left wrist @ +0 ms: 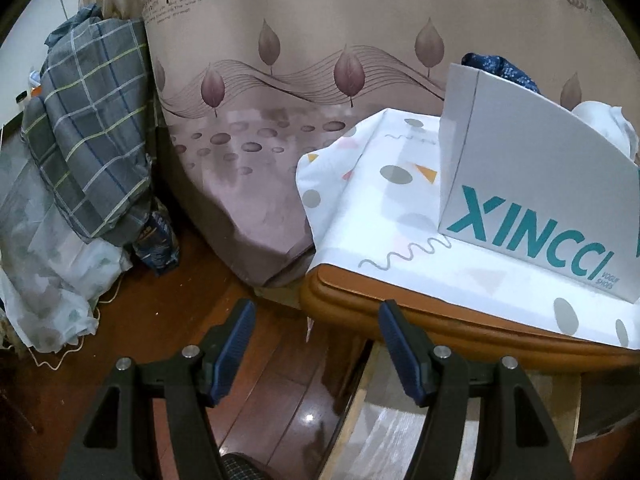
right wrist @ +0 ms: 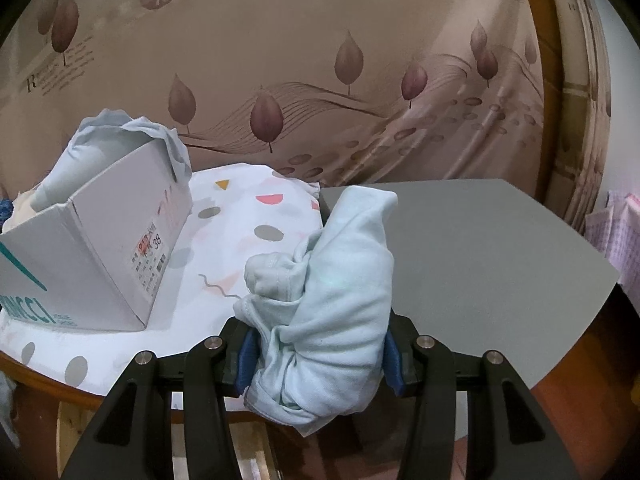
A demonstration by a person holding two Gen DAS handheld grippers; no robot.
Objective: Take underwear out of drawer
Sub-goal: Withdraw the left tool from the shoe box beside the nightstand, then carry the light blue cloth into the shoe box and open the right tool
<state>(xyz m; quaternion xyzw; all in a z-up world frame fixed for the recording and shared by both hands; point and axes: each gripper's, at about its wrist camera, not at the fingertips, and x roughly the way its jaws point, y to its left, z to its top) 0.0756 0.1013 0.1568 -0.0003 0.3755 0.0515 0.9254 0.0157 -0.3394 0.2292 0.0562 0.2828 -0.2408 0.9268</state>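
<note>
A white XINCCI shoe box (left wrist: 532,196) stands open-topped on a table with a patterned white cloth (left wrist: 380,200); it also shows in the right wrist view (right wrist: 100,248). Dark blue (left wrist: 504,68) and pale garments (right wrist: 120,132) stick out of its top. My right gripper (right wrist: 320,356) is shut on a pale blue piece of underwear (right wrist: 340,280), held over the table's front edge beside a grey board (right wrist: 500,260). My left gripper (left wrist: 316,348) is open and empty, low in front of the table's edge, left of the box.
A bed with a leaf-print sheet (left wrist: 280,120) lies behind the table. A plaid quilt (left wrist: 92,128) and a white sheer cloth (left wrist: 52,260) are piled at the left on the wooden floor (left wrist: 160,320). A wooden bedpost (right wrist: 548,100) stands at the right.
</note>
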